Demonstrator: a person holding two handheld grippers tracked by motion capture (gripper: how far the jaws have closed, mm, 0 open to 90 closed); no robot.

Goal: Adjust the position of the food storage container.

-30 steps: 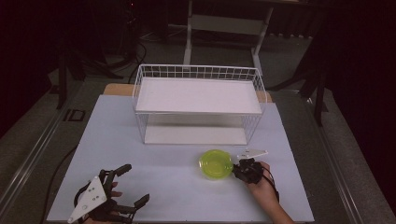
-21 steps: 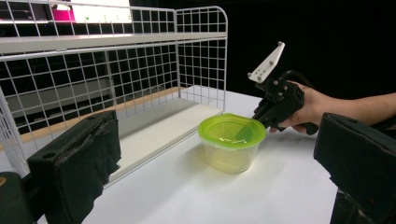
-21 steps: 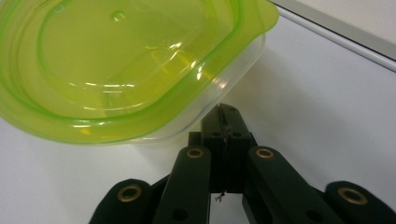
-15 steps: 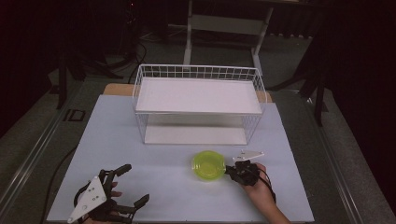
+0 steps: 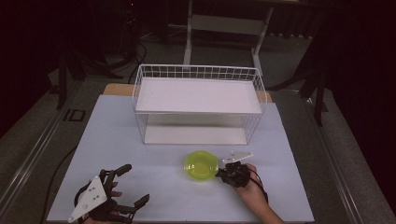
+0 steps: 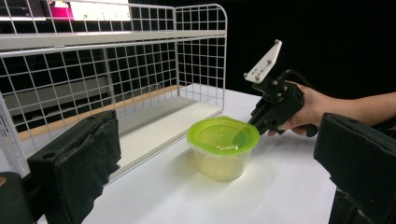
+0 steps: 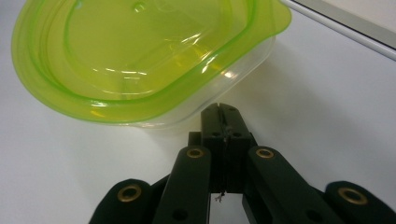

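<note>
A clear tub with a lime-green lid [image 5: 201,165] stands on the white table in front of the wire rack. My right gripper [image 5: 218,173] is shut with nothing between its jaws. Its closed tip [image 7: 223,109] rests against the tub's side [image 7: 219,70], just under the lid's rim. From the left gripper view, the tub [image 6: 223,140] sits straight ahead with the right gripper [image 6: 254,123] touching its far side. My left gripper [image 5: 134,185] lies open near the table's front left corner, well apart from the tub, its foam pads [image 6: 79,158] wide apart.
A white wire rack [image 5: 198,100] with an upper shelf and a lower board stands at the back middle of the table [image 5: 289,186]. Its lower board [image 6: 159,126] lies just behind the tub. Dark floor and stands surround the table.
The tub has slid a little to the left across the table, with the shut right gripper following against its side. The left gripper has stayed put.
</note>
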